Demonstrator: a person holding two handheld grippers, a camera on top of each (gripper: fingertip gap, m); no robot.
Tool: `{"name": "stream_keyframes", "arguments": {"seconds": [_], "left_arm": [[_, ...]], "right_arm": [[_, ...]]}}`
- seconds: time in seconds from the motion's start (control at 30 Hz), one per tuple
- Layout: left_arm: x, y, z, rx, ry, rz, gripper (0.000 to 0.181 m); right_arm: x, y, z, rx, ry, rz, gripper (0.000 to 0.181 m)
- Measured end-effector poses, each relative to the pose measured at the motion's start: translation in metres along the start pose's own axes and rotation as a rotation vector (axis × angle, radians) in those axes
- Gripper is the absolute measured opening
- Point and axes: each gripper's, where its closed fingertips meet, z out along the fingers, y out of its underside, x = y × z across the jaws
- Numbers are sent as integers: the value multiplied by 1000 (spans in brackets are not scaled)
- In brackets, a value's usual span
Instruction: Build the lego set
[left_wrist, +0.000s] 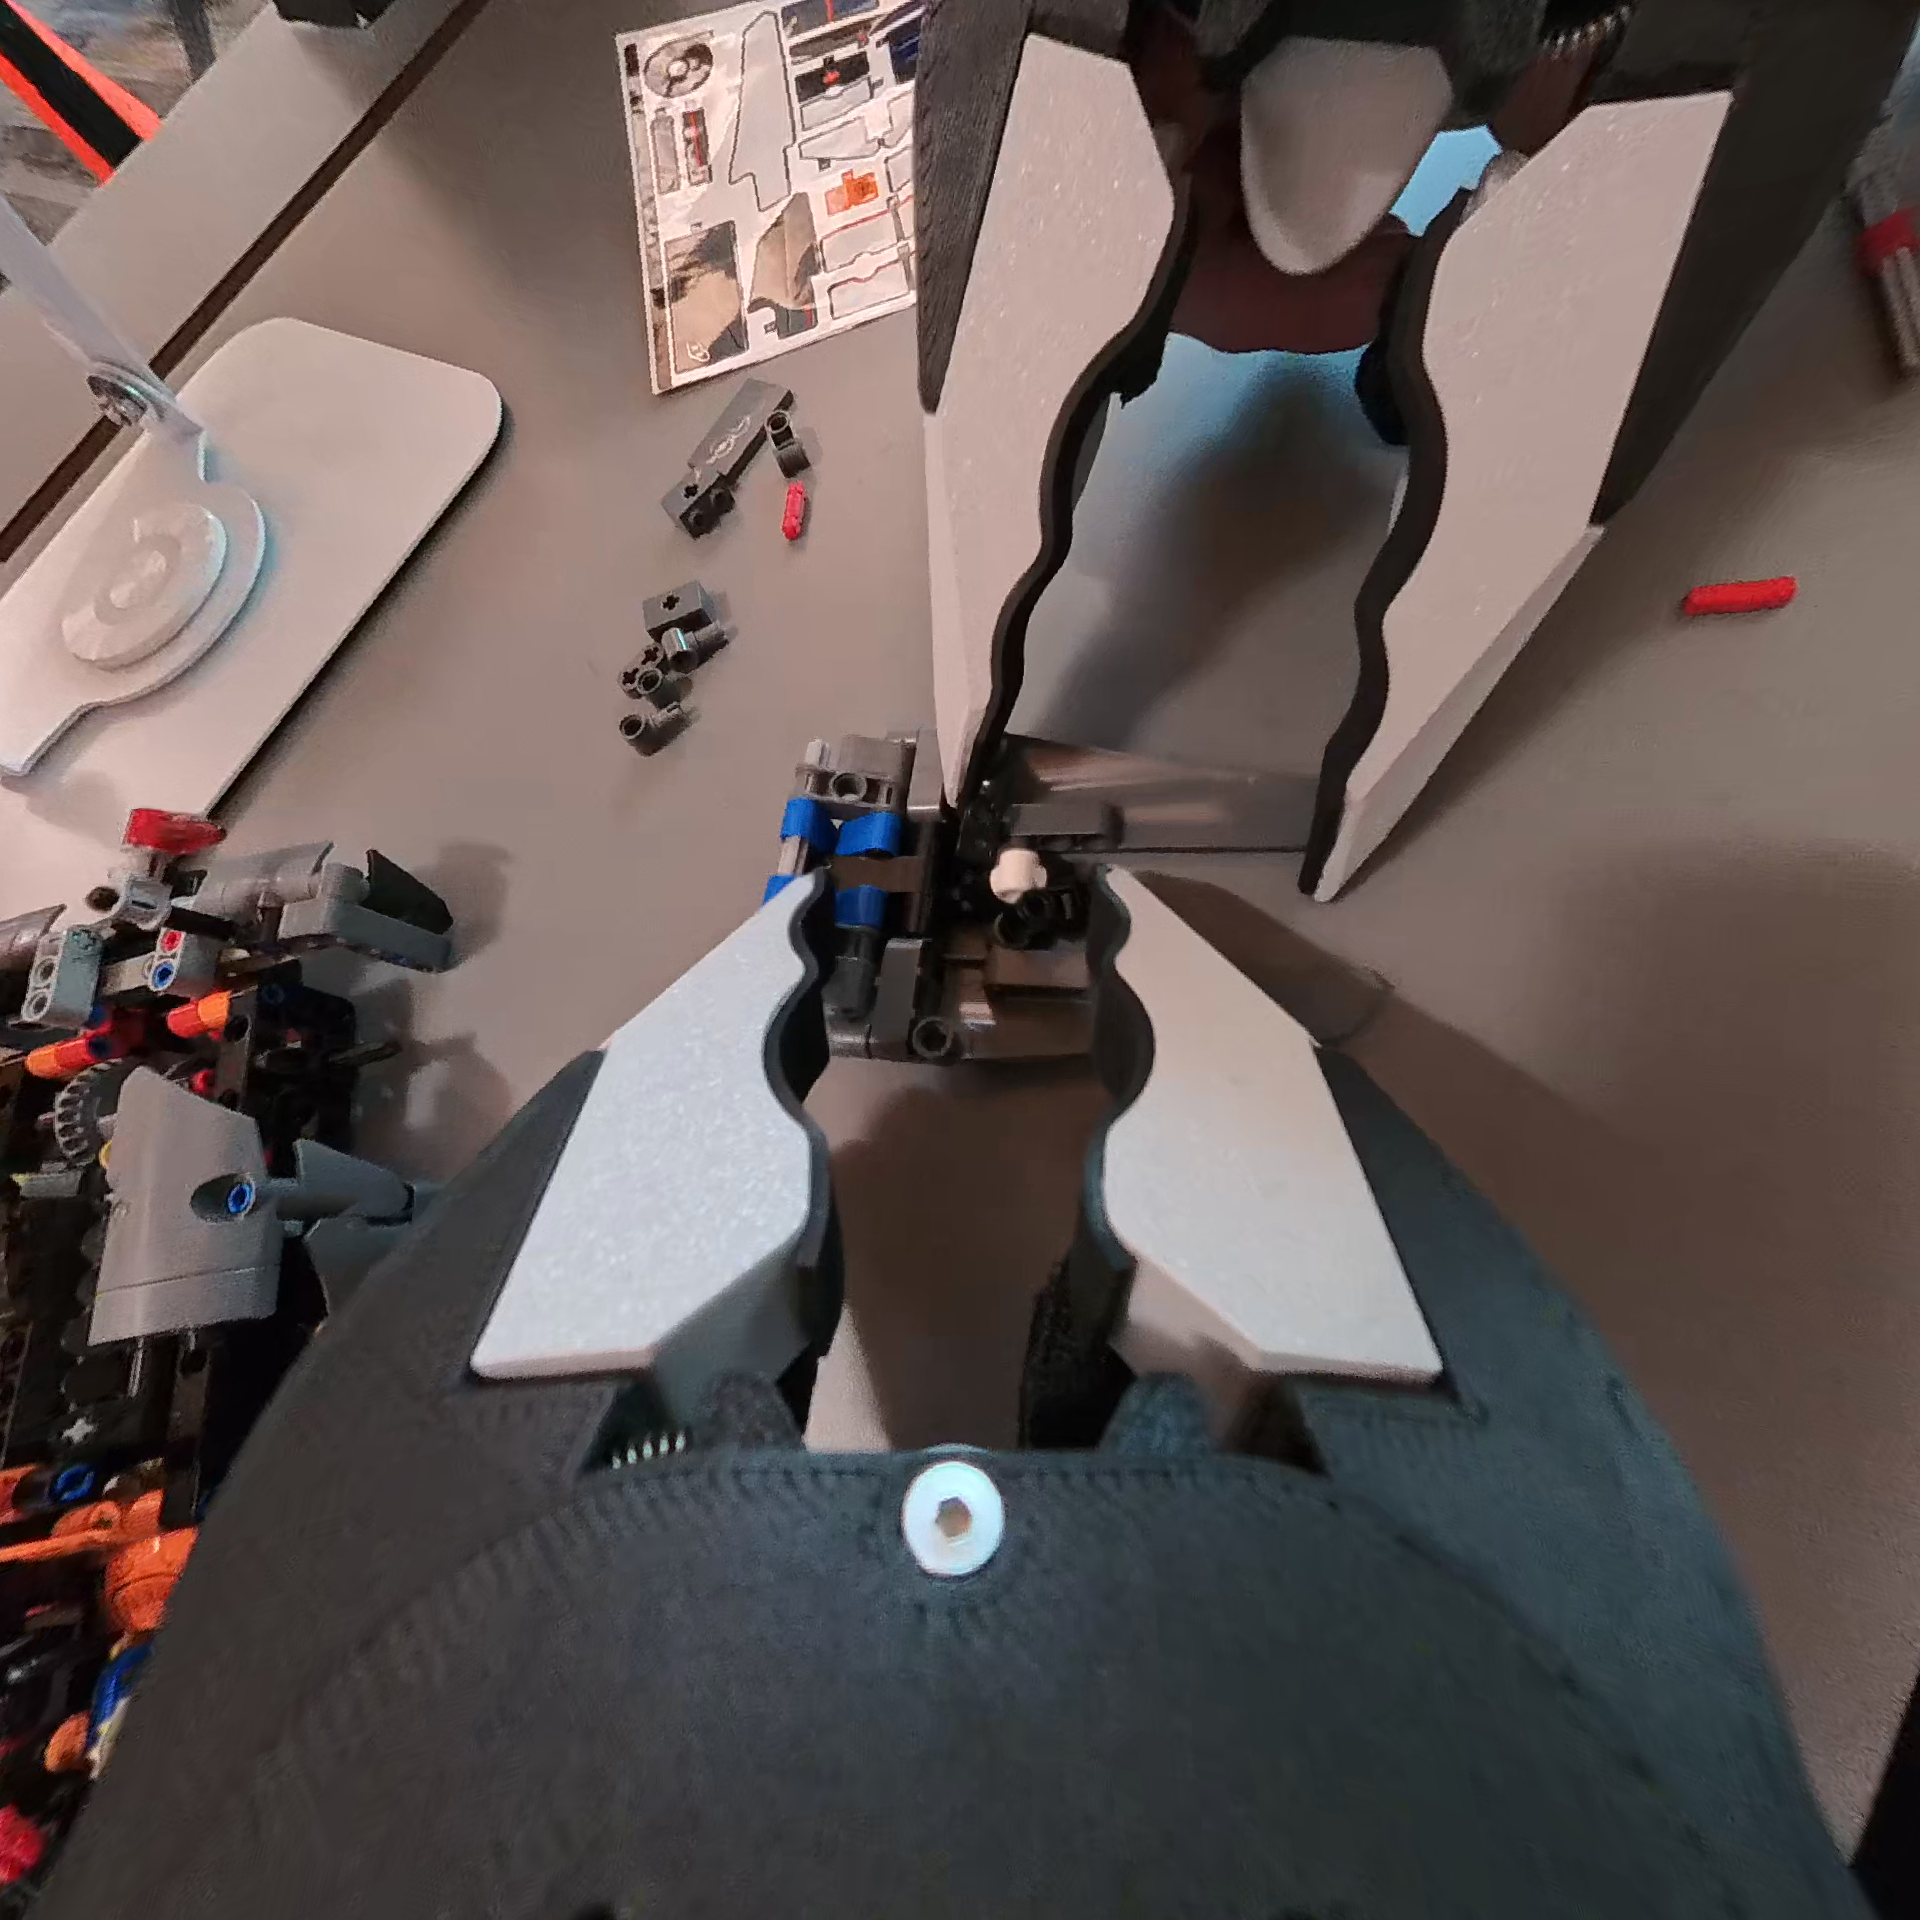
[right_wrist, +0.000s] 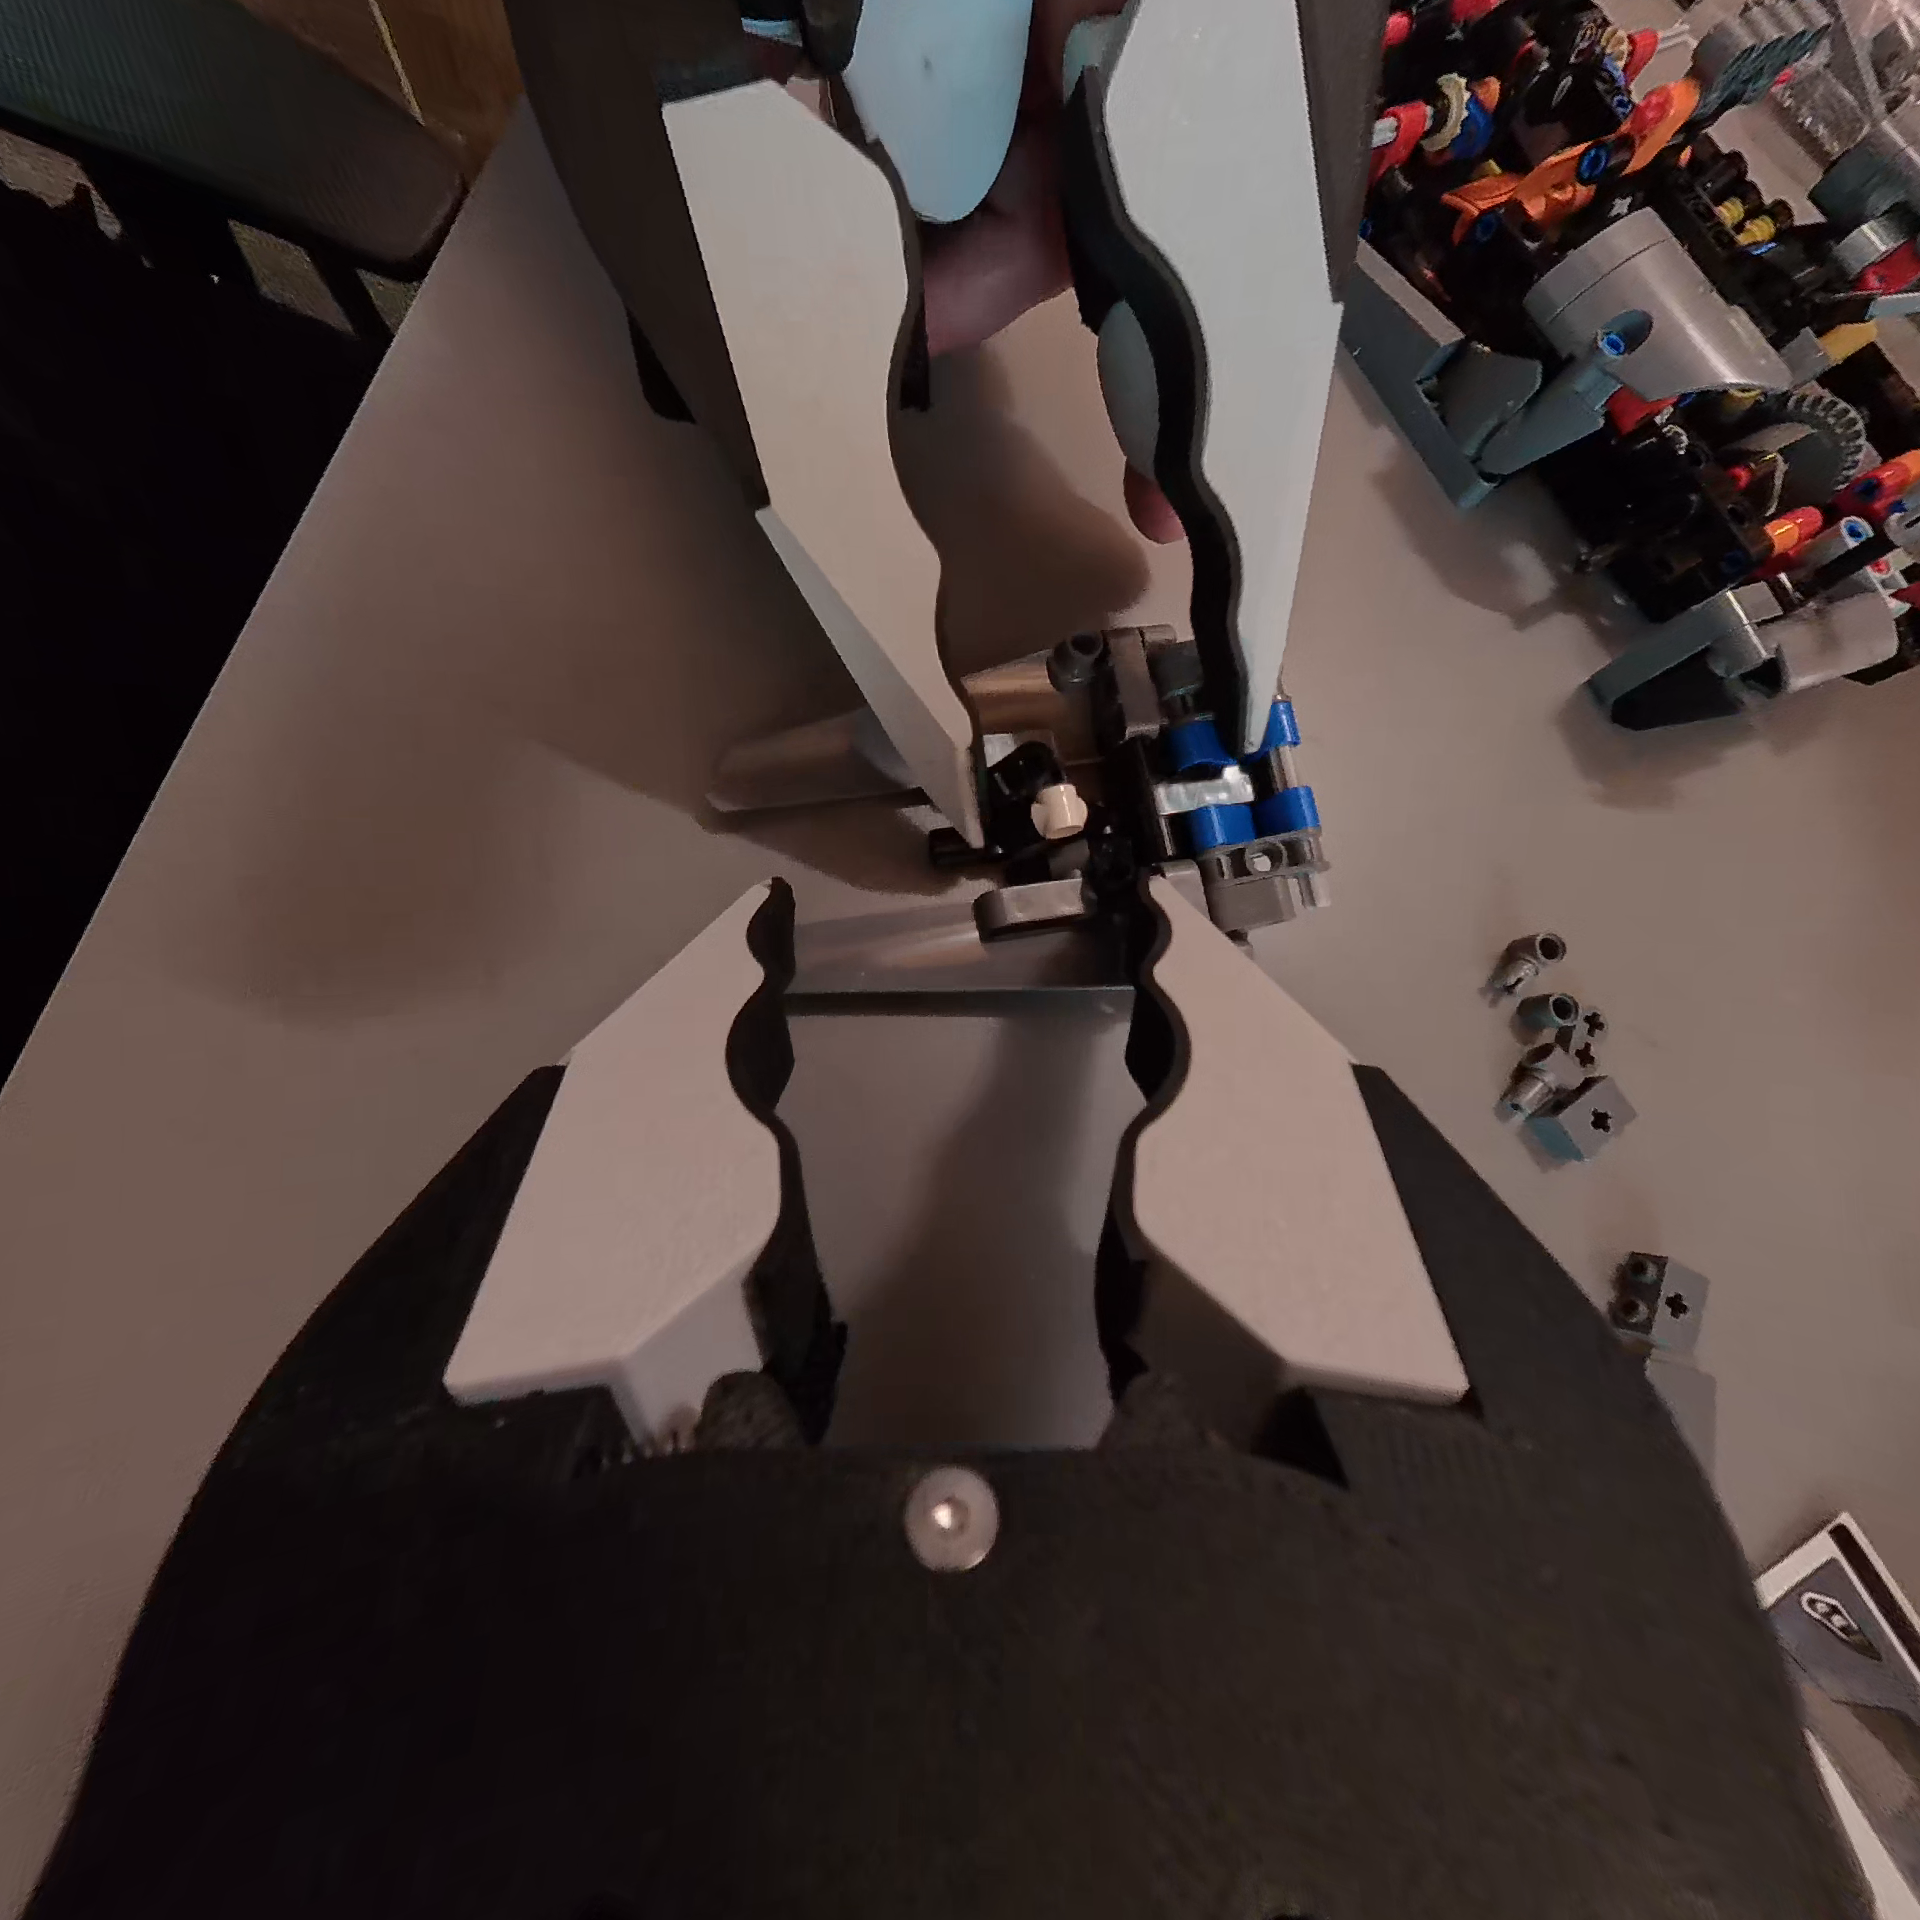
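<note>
- Mid-build: large multicolour model at left edge of left wrist view looks mostly assembled; small grey-and-blue sub-assembly at frame centre is being worked on.
- Left gripper fingers pinch the sub-assembly from both sides.
- Right gripper fingers straddle its flat grey panel; real grip or just contact, cannot tell.
- Left to do, judging: loose grey connectors, red pin, sticker sheet unused.
- Room: bare table at right; table edge runs along the upper left in right wrist view, close to the work.
</note>
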Motion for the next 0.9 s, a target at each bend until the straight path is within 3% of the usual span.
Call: {"name": "stream_keyframes", "arguments": {"seconds": [0.5,0.9], "left_arm": [[2,1,-1,-16,-35,30,46],[4,-1,2,-1,32,19,41]], "right_arm": [[-2,-1,1,-3,-3,-11,61],[-2,-1,1,15,-11,1,62]]}}
